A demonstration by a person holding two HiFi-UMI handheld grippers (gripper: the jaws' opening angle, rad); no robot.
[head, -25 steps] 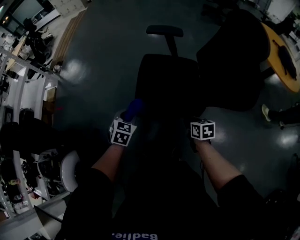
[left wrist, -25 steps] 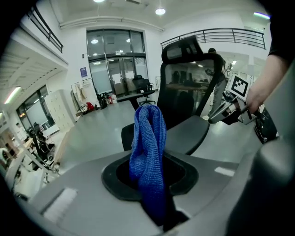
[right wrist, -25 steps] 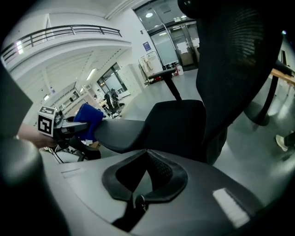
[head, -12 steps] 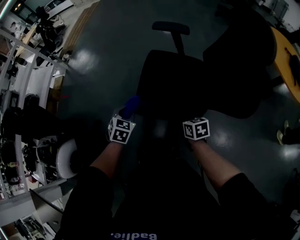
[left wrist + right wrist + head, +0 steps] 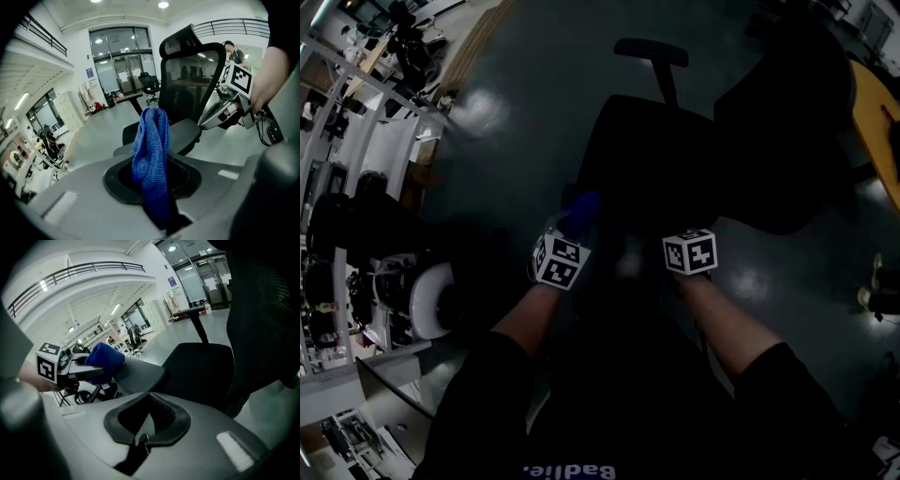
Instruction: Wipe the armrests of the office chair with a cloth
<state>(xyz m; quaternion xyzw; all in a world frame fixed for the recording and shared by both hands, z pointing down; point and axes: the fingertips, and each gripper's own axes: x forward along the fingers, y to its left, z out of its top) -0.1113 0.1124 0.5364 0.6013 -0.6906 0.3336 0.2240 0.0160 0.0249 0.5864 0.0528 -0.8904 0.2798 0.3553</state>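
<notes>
Your left tongs point(image 5: 568, 236) are clamping the blue cloth point(image 5: 151, 154), which is sticking up out of them right at the end of the near armrest point(image 5: 140, 373) of the office chair point(image 5: 656, 159). Your right tongs point(image 5: 146, 420) are pressed together on nothing, hanging near the left ones. The head view is very dark, so you're not seeing whether the cloth is touching the armrest. The far armrest point(image 5: 652, 52) is standing over bare floor point(image 5: 525, 103), and shelving point(image 5: 356, 187) is crowding your left.
</notes>
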